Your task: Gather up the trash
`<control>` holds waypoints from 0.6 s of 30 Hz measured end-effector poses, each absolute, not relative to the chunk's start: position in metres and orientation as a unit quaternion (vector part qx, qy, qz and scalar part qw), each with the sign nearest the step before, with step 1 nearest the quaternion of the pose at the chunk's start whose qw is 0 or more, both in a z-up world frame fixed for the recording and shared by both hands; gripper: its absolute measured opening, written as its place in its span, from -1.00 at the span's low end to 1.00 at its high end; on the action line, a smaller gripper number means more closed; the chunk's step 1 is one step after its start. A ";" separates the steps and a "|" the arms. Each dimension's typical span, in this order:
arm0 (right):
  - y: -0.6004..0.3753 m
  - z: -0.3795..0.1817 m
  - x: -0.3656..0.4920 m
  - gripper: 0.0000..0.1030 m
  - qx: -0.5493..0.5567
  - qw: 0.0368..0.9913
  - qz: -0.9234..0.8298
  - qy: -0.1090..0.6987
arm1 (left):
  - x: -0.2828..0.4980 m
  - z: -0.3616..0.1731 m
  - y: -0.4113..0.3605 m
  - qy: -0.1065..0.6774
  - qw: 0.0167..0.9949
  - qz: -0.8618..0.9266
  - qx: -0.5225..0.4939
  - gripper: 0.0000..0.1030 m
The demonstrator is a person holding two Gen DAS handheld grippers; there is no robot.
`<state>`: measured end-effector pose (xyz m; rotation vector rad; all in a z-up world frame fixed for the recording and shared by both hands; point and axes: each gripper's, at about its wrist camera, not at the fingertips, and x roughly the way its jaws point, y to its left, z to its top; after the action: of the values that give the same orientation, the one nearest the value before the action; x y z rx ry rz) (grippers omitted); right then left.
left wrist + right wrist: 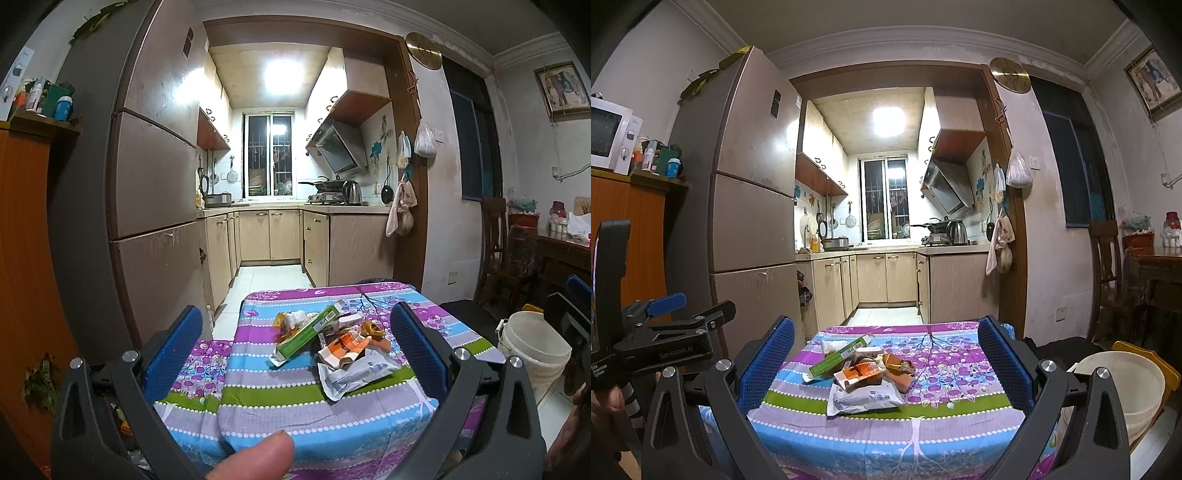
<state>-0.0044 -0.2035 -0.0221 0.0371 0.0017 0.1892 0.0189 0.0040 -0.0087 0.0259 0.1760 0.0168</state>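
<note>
A pile of trash lies on a small table with a striped floral cloth (280, 398): a green box (308, 330), an orange carton (345, 347), a white crumpled wrapper (351, 373) and brown scraps. In the right wrist view the same pile shows the green box (838, 356), orange carton (862, 371) and white wrapper (864, 398) on the cloth (886, 432). My left gripper (295, 343) is open and empty, held short of the pile. My right gripper (886, 354) is open and empty, also short of the pile. A white bucket (1119, 387) stands right of the table.
The white bucket also shows in the left wrist view (532, 350). A tall fridge (750, 206) stands to the left, with a wooden cabinet (631, 229) beside it. A dark wooden chair (1108, 266) and table stand at right. The kitchen opens behind.
</note>
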 end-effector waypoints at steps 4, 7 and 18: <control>-0.204 -0.023 -0.004 0.93 0.019 0.995 0.093 0.001 | 0.020 -0.009 0.005 0.090 0.996 0.008 0.012 0.91; -0.204 -0.023 -0.004 0.93 0.020 0.995 0.094 0.001 | 0.021 -0.011 0.006 0.091 0.996 0.007 0.013 0.91; -0.207 -0.025 -0.004 0.93 0.022 0.995 0.093 0.002 | 0.021 -0.013 0.005 0.093 0.995 0.008 0.014 0.91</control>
<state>-0.0041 -0.2066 -0.0246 0.0438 0.0049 0.1871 0.0210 0.0054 -0.0128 0.0276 0.1871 0.0167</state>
